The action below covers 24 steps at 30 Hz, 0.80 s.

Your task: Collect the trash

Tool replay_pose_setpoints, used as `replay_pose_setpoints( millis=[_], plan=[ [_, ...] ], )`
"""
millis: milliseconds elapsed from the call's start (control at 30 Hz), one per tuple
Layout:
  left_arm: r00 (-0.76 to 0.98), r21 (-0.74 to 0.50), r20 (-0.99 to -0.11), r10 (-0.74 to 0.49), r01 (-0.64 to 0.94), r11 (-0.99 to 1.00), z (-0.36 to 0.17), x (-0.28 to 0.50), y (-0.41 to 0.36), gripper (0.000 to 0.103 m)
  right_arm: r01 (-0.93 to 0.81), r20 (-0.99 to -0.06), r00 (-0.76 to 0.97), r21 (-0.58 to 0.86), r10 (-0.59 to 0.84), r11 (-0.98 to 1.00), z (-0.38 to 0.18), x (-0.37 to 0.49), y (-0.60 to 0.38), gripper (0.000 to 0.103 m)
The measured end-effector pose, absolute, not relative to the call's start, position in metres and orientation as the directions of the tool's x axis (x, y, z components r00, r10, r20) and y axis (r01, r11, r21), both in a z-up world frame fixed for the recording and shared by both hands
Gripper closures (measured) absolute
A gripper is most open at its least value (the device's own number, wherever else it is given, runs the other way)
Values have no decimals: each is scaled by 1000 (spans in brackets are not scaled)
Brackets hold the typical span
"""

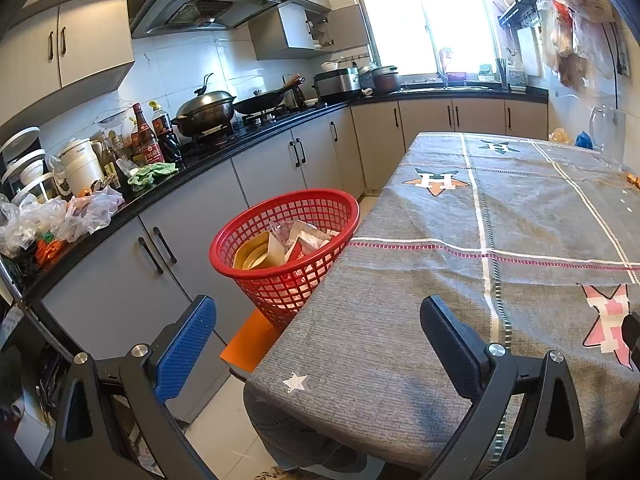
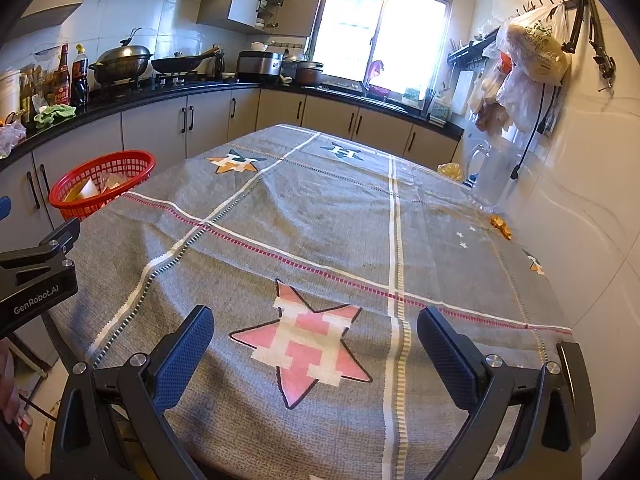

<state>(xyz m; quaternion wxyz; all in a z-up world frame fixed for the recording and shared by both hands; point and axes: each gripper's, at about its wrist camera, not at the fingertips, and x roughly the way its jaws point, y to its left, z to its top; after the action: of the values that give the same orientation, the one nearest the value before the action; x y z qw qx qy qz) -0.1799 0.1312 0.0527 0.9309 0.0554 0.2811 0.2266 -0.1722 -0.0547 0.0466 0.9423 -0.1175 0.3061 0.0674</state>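
Left wrist view: left gripper (image 1: 318, 344) wide, holding nothing. Red plastic mesh basket (image 1: 256, 240) mid frame beside grey cloth table (image 1: 540, 208), wrappers inside. Right gripper (image 2: 316, 354) wide, nothing held. Small orange scraps (image 2: 501, 226) at right table edge: probably light, crumbly; pinch softly.

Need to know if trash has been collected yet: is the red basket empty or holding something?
Holding something: the red basket shows wrappers and a yellow piece inside, well below its rim.

Red plastic mesh basket (image 1: 280, 240): base hidden behind the grey patterned tablecloth (image 1: 500, 240) edge; its paper and plastic contents too jumbled to identify. Small orange scraps (image 2: 502, 226) by the wall too small to identify.
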Motion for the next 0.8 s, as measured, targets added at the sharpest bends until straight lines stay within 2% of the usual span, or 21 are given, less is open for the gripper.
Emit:
replay_pose_setpoints(
  millis=[800],
  plan=[
    [740, 231, -504, 446, -382, 895, 52, -178, 127, 2, -194, -615, 787, -161, 56, 968, 42, -169, -58, 0]
  ],
)
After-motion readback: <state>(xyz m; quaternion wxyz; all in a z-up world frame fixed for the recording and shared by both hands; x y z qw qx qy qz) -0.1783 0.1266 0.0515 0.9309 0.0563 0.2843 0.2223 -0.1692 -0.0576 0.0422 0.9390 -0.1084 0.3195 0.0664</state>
